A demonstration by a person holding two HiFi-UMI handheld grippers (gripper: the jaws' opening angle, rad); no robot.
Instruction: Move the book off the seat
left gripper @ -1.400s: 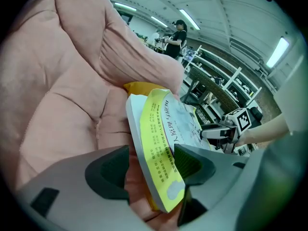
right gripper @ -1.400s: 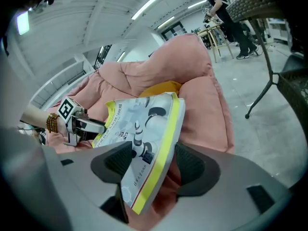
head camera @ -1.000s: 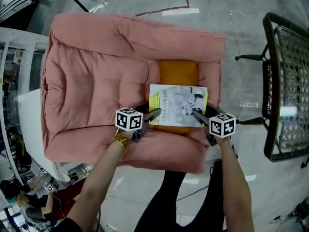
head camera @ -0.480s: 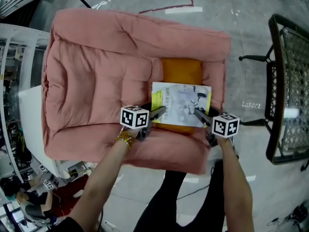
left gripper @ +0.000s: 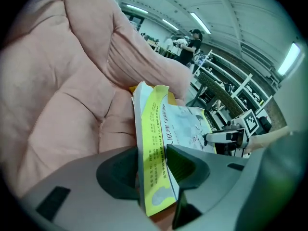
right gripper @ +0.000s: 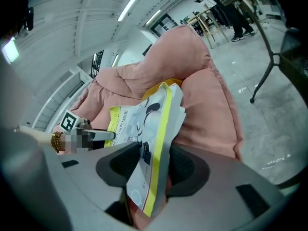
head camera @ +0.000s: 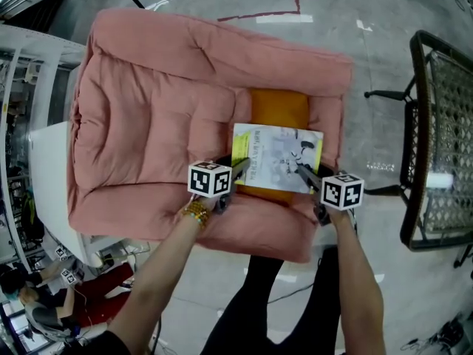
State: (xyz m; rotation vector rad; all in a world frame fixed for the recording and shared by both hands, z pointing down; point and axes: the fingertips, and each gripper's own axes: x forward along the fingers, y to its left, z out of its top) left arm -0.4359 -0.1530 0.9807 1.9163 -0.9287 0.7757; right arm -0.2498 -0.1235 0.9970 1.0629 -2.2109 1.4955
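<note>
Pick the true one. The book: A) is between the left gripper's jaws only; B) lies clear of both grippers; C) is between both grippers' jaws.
C: each gripper view shows the book standing between the jaws of the left gripper and the right gripper, which have just been closing.

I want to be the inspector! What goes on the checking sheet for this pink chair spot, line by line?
Surface: pink padded armchair, soft and rumpled.
Job's things: book lies on the seat over an orange cushion, not yet moved off.
Clutter: nothing seen apart from that cushion.
Grippers: left hand-held gripper and right hand-held gripper each have a near corner of the book between their jaws. Both have just been closing, and a gap shows beside the book.
Cables: thin cable on the floor.
Surroundings: black mesh chair at the right, white shelving at the left.
</note>
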